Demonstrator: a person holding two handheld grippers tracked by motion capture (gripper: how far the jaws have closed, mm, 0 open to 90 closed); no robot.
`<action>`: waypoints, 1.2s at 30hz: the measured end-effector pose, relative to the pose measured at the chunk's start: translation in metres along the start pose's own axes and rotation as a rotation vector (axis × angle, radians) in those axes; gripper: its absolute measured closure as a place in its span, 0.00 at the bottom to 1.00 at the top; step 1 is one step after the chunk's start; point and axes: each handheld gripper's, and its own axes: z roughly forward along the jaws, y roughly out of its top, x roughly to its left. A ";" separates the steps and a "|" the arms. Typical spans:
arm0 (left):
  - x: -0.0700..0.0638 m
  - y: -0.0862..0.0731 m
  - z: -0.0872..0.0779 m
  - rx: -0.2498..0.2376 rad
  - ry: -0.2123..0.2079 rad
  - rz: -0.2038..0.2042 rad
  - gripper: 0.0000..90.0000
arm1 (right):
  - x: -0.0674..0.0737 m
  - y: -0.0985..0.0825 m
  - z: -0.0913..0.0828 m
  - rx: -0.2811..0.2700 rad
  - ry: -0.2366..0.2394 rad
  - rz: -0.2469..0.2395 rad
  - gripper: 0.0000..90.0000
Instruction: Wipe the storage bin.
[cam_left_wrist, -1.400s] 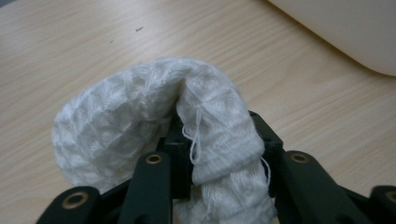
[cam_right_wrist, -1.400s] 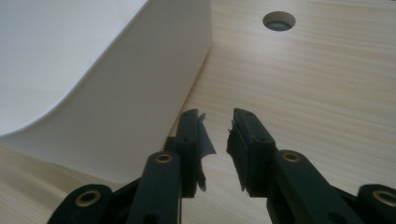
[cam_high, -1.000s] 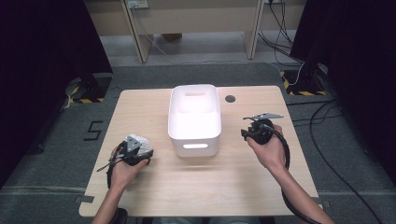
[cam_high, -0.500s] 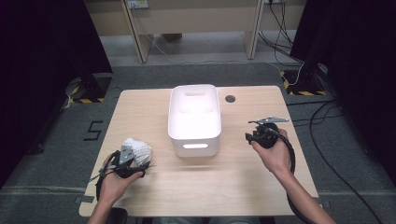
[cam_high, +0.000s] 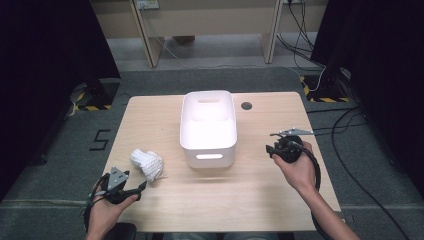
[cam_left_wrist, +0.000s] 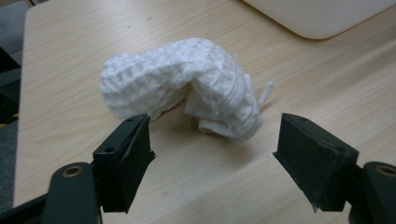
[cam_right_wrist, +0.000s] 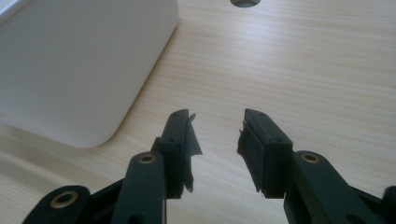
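White knitted bundle (cam_high: 147, 164) lies loose on the table (cam_high: 250, 200), lower left of the high view, left of the white bin (cam_high: 208, 127) and apart from it. Left gripper (cam_high: 131, 191) sits just below it, jaws spread wide, nothing between them. Right gripper (cam_high: 270, 149), frame right, jaws have just been opening, empty. Risk: soft, lumpy cloth; a shallow pinch could catch only a fold and let it slip or drag.

The left gripper (cam_high: 131, 190) is held low at the near left, its jaws spread wide with nothing pressed between them. The right gripper (cam_high: 270, 149) is held at the right, its jaws parted, just opened further, and empty.
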 end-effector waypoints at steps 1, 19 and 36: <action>0.002 -0.003 -0.003 -0.008 0.011 -0.011 0.29 | -0.001 -0.003 -0.002 -0.002 -0.004 0.000 0.69; 0.009 -0.042 0.007 -0.100 0.066 -0.163 0.31 | -0.017 -0.051 -0.042 -0.069 -0.047 0.045 0.64; 0.002 -0.045 0.015 -0.092 0.076 -0.096 0.32 | -0.019 -0.062 -0.032 -0.063 -0.018 0.085 0.59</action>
